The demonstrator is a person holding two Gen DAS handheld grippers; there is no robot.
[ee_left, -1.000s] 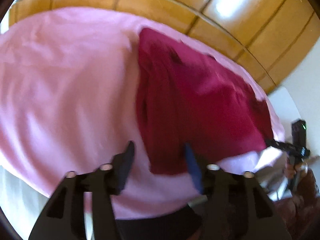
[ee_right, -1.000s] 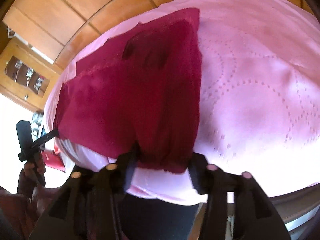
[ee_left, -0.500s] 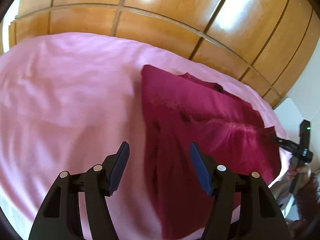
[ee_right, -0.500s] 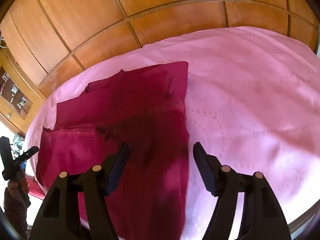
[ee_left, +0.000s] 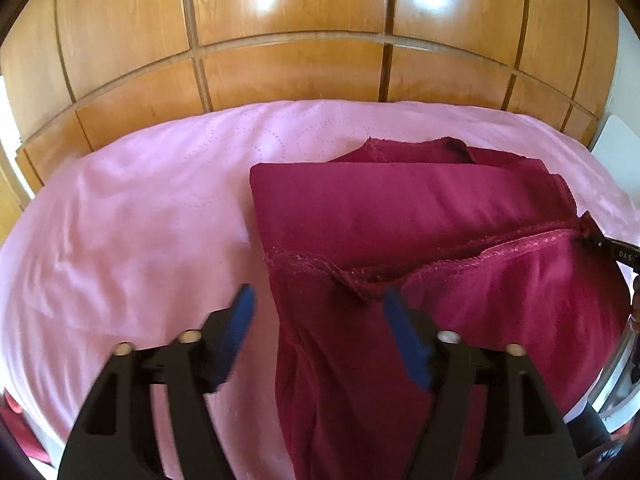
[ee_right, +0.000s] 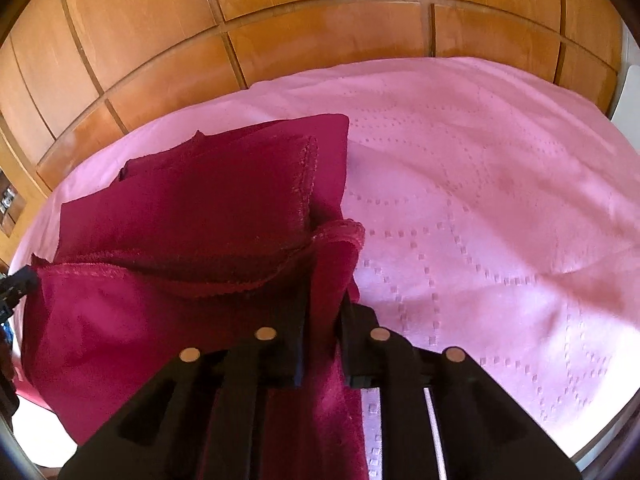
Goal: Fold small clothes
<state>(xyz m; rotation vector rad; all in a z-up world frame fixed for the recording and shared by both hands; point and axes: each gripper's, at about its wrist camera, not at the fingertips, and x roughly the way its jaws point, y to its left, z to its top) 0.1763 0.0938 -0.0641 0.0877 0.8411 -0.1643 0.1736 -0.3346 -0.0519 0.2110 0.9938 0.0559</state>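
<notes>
In the left wrist view, the left tool (ee_left: pixel 316 308) is spread wide and holds nothing; its blue pads (ee_left: pixel 240 312) stand apart over the pink bed cover (ee_left: pixel 140 220). The dark red garment (ee_left: pixel 400 220) lies on the right part of the bed, and its lace hem (ee_left: pixel 500 250) runs across between the two layers. The right pad sits just over a raised flap of this hem, but I cannot tell if it touches. Half a second ago the garment stretched long toward the camera — now its near part is lifted and doubled over the far part, and the wooden panel wall (ee_left: pixel 300 40) fills more of the picture. At the right edge, the tip of the other tool grips the corner of the hem.

In the right wrist view, the right tool (ee_right: pixel 324 320) is pressed together on the garment (ee_right: pixel 180 220), pinching a strip of the cloth that hangs down between its fingers. Half a second ago this tool was spread above the flat cloth — now it is closed and the cloth rises toward it in folds. The rest of the garment rests on the bed cover (ee_right: pixel 480 200), left of the middle.
</notes>
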